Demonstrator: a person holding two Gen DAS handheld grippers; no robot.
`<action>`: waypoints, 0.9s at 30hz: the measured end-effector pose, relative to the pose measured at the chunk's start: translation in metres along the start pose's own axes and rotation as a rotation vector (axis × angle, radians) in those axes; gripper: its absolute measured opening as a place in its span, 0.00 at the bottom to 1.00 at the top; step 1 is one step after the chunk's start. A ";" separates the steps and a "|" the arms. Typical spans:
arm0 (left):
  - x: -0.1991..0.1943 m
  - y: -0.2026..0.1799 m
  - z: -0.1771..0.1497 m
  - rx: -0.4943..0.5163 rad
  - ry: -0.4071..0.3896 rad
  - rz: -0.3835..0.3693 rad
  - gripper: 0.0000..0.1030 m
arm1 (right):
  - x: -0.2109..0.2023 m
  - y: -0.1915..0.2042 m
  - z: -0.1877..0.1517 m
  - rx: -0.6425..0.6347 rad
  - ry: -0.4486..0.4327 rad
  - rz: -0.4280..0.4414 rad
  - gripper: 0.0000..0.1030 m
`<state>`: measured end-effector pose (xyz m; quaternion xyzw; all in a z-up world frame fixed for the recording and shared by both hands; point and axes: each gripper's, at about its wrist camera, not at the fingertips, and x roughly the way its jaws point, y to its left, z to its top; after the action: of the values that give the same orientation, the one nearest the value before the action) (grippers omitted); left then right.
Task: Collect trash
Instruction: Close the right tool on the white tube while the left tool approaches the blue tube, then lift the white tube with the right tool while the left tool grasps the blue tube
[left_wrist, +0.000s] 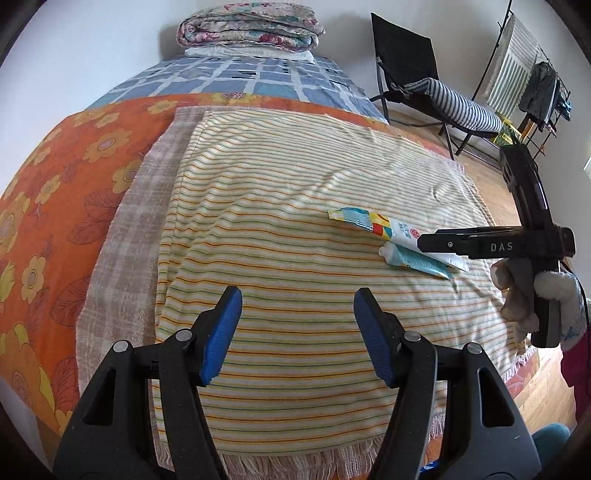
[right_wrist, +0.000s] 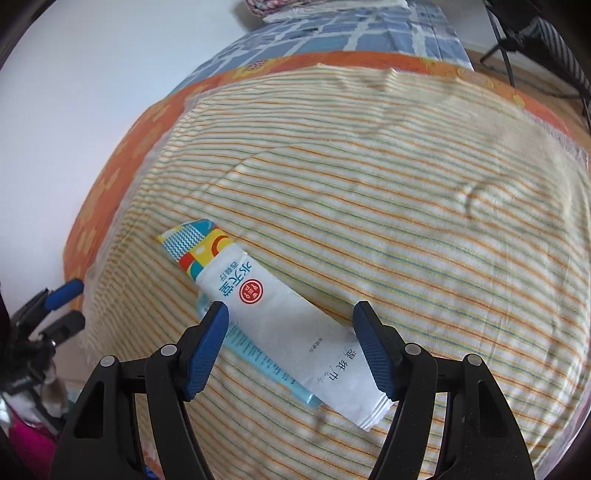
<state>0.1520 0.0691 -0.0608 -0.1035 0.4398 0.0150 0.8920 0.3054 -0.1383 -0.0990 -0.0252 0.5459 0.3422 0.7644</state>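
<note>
Right now my right tool (right_wrist: 290, 347) hangs over the trash with its ribbed blue pads spread apart, one on each side of a flat white plastic wet-wipe sachet (right_wrist: 280, 317) printed with a red round seal and a bright wavy pattern at its far end. I cannot tell whether the pads touch it; they do not look pressed against it. Under the sachet's left edge lies a slim pale-blue squeeze tube (right_wrist: 258, 360), soft-sided, with a white cap that shows in the left view. Both pieces lie slantwise on a cream terry towel with thin orange and green stripes (right_wrist: 406, 221), its nap fuzzy and lightly rumpled, spread on the bed.

My left tool (left_wrist: 297, 338) is also apart, gripping nothing, poised above a bare stretch of the same striped towel, well to the left of the trash. From that side I see the right tool's black plastic body reaching in over the sachet, held by a hand in a knitted white glove (left_wrist: 554, 291). An orange floral sheet (left_wrist: 55, 177) lies beneath the towel.
</note>
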 end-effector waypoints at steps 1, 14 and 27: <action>0.000 0.000 0.000 -0.002 0.000 0.002 0.63 | -0.001 0.006 0.001 -0.032 -0.008 -0.021 0.68; 0.008 -0.019 0.000 0.028 0.020 -0.015 0.63 | 0.017 0.007 0.014 -0.106 -0.011 -0.173 0.50; 0.074 -0.079 0.054 0.142 0.072 -0.160 0.63 | -0.016 -0.060 -0.010 0.218 -0.088 -0.121 0.27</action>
<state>0.2490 -0.0021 -0.0741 -0.0755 0.4616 -0.0912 0.8791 0.3277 -0.1962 -0.1091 0.0403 0.5432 0.2350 0.8050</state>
